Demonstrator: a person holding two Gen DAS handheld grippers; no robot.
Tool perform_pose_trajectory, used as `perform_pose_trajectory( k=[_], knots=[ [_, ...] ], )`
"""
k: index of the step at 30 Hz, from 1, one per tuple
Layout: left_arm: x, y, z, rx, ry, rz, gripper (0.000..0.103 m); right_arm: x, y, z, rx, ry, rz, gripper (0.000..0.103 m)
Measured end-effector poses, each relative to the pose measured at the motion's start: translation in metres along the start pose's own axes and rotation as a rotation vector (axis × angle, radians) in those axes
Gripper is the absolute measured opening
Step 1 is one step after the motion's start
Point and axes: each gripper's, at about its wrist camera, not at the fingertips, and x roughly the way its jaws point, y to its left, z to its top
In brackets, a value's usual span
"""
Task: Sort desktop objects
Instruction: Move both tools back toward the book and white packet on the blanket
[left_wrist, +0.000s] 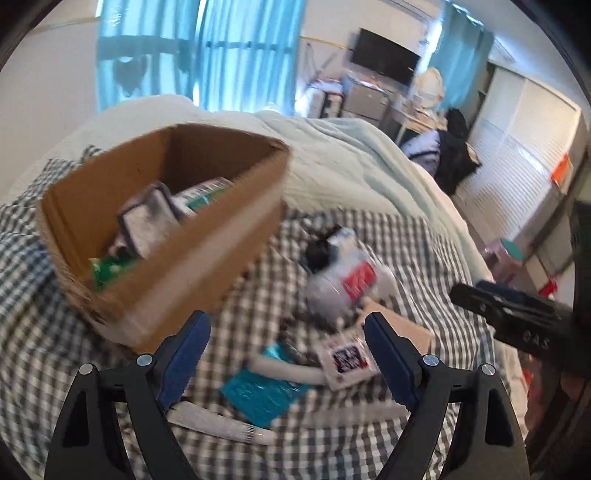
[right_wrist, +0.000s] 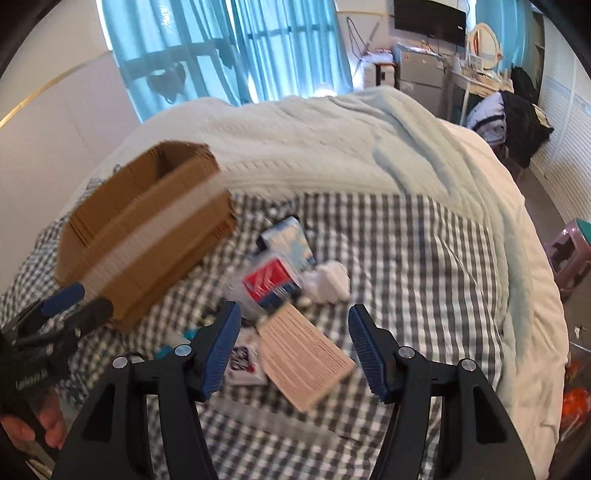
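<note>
Both claws empty: left gripper (left_wrist: 284, 354) gapes wide, right gripper (right_wrist: 293, 347) half-open over the tan card (right_wrist: 306, 365), clutter heaped near the cardboard box (left_wrist: 155, 236) for easy dropping.

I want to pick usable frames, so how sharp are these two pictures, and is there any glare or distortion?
Left wrist view: motion blur smears the cardboard box and the loose items on the checked sheet; the left tool stays crisp. Right wrist view: same blur on the box and tan card; right tool sharp. Both: fisheye bending, dark corners, bright blue curtains.
</note>
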Motion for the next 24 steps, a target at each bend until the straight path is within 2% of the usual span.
perform_pose_trajectory(
  k=[3,7,12,16,20,22,24],
  knots=[
    [0.015,-0.024,-0.013,0.085,0.006,-0.022,0.088,0.005,-0.008,-0.009,-0.003,0.012,0.002,0.06],
    [0.038,-0.039,-0.025,0.113,0.048,-0.068,0.088,0.012,-0.019,-0.02,-0.009,0.024,-0.018,0.062],
    [0.068,-0.048,-0.043,0.168,0.075,-0.122,0.088,0.026,-0.039,-0.03,0.026,0.055,-0.029,0.062],
    [0.091,-0.052,-0.057,0.234,0.127,-0.181,0.088,0.04,-0.053,-0.034,0.064,0.083,-0.032,0.062],
    [0.111,-0.052,-0.06,0.26,0.158,-0.192,0.088,0.055,-0.057,-0.033,0.066,0.112,-0.042,0.062],
    [0.119,-0.053,-0.059,0.279,0.155,-0.206,0.094,0.061,-0.057,-0.031,0.057,0.122,-0.041,0.062],
    [0.121,-0.055,-0.057,0.307,0.117,-0.202,0.099,0.066,-0.058,-0.03,0.05,0.132,-0.045,0.062]
  ],
)
